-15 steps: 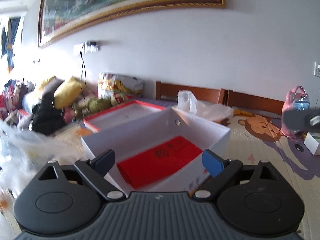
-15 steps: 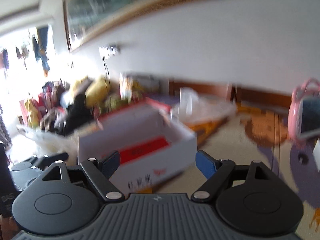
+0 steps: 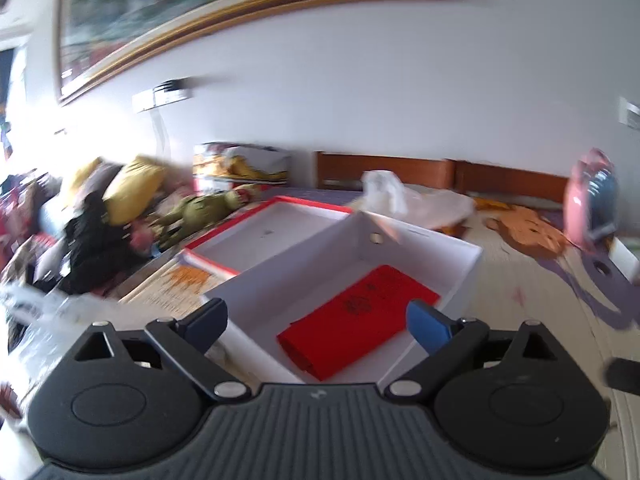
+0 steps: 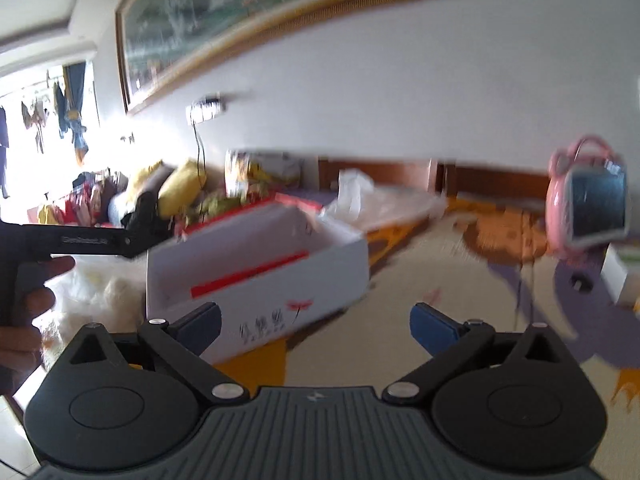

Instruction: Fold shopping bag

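Observation:
A crumpled white plastic bag [image 3: 400, 196] lies on the mat behind an open white box [image 3: 460, 256]; the right wrist view shows the bag [image 4: 360, 196] blurred. A flat red folded piece [image 3: 360, 320] rests inside the box. More clear, crinkled plastic [image 3: 44, 312] sits at the left edge. My left gripper [image 3: 318, 318] hangs open over the box's near side, nothing between its pads. My right gripper [image 4: 316, 322] is open too, just right of the box [image 4: 260, 280], with nothing held. A hand [image 4: 32, 292] holds the left gripper's black body [image 4: 80, 240] at that view's left edge.
A red-rimmed box lid [image 3: 272, 232] lies behind the box. Cushions and soft toys [image 3: 132, 196] pile up at the left. A pink alarm clock [image 4: 588, 200] stands on the cartoon play mat [image 4: 460, 280] at the right. Wooden rails [image 3: 400, 168] line the wall.
Both views are blurred by motion. In the right wrist view the left gripper now shows higher, with the hand in sight. In the left wrist view the right gripper's dark shape has dropped lower.

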`<act>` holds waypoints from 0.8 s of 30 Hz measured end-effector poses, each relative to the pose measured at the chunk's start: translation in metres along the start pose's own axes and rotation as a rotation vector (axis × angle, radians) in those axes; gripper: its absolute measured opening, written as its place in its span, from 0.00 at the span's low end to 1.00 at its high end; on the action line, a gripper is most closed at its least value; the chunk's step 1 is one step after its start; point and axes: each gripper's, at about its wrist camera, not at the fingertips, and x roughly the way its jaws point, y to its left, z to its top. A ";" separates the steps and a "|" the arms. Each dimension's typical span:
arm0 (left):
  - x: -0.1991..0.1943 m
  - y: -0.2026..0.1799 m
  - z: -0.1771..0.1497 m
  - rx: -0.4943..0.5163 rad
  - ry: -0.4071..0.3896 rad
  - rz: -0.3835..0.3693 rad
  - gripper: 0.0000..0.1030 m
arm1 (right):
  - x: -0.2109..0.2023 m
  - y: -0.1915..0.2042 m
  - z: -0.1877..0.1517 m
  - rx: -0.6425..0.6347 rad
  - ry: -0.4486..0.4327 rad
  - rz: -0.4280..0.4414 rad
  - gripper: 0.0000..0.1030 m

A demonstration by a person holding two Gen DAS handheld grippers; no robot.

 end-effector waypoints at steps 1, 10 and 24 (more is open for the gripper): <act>0.003 0.000 0.004 0.014 0.008 -0.012 0.93 | 0.003 0.005 -0.006 -0.025 -0.011 -0.005 1.00; 0.064 -0.002 0.007 0.109 0.039 0.000 0.95 | 0.078 0.033 -0.070 -0.394 0.064 0.010 1.00; 0.073 -0.033 -0.016 0.211 -0.037 -0.034 0.96 | 0.072 -0.022 -0.091 -0.304 0.185 -0.026 1.00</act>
